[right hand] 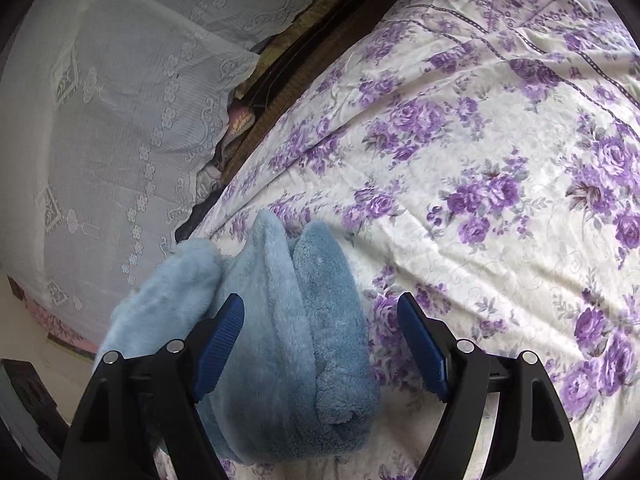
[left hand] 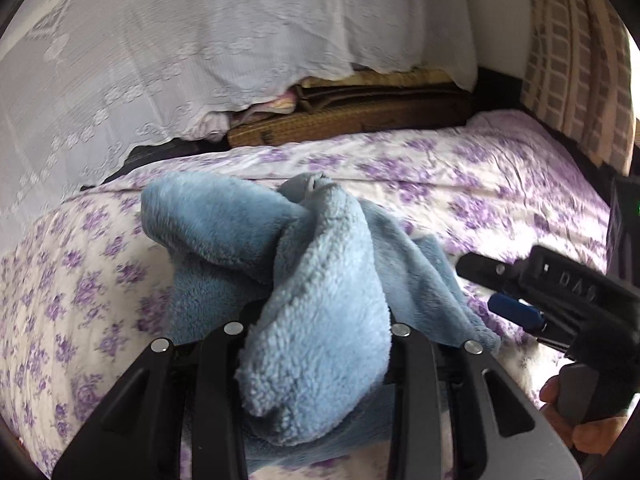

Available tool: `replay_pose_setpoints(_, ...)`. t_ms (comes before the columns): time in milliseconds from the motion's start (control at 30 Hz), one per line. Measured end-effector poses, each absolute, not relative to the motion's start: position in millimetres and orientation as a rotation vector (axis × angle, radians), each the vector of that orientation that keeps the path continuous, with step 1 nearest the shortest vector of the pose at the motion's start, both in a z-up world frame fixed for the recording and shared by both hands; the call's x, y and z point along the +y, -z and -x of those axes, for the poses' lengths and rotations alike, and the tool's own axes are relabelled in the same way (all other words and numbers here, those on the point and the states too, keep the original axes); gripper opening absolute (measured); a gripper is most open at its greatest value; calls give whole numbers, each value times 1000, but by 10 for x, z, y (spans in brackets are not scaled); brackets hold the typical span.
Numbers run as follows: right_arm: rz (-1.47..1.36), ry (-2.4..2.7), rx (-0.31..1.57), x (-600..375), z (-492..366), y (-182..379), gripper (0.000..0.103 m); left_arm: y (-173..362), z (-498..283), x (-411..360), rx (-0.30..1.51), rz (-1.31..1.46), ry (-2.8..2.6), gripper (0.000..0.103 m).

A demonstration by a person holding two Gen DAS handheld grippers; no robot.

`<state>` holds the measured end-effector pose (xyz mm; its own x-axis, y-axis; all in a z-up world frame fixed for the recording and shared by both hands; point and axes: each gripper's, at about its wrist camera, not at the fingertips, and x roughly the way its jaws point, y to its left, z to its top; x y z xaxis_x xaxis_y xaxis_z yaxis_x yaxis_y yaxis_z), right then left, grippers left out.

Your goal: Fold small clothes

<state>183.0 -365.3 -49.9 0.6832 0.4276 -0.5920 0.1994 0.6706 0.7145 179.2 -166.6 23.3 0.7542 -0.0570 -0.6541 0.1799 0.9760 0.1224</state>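
my left hand-held gripper (left hand: 320, 332) is clamped on the bunched blue fleece garment (left hand: 304, 280) at 6 o'clock over the bed (left hand: 500, 184), right hand-held gripper (right hand: 320, 340) gaping empty; risk: fleece slips, folds crooked.

A light blue fleece garment (left hand: 320, 280) lies on a white bedsheet (right hand: 500, 160) printed with purple roses, beside a white lace cover (left hand: 140, 60).
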Motion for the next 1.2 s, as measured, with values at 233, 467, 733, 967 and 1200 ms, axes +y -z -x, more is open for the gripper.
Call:
replay_pose_setpoints(233,-891,-149,802,-3744,-1787,476,79,76,-1777,-2057,683,-297,153,32)
replay_pose_setpoints(467,-931,-121,783,-3901,-1767,488,79,223,-1523,-2299,600,-420,205,83)
replay_pose_setpoints(733,-901,-225,713,-3938,-1781,277,79,36,-1359,-2052,629,-335,356,90)
replay_pose_setpoints(967,-817,-364,712,-3700,-1827,136,79,-329,-1073,-1532,602,-218,482,92)
replay_pose_setpoints(1200,-733,-422,705,-3454,-1764,-30,79,-579,-1324,-467,553,62,334,98)
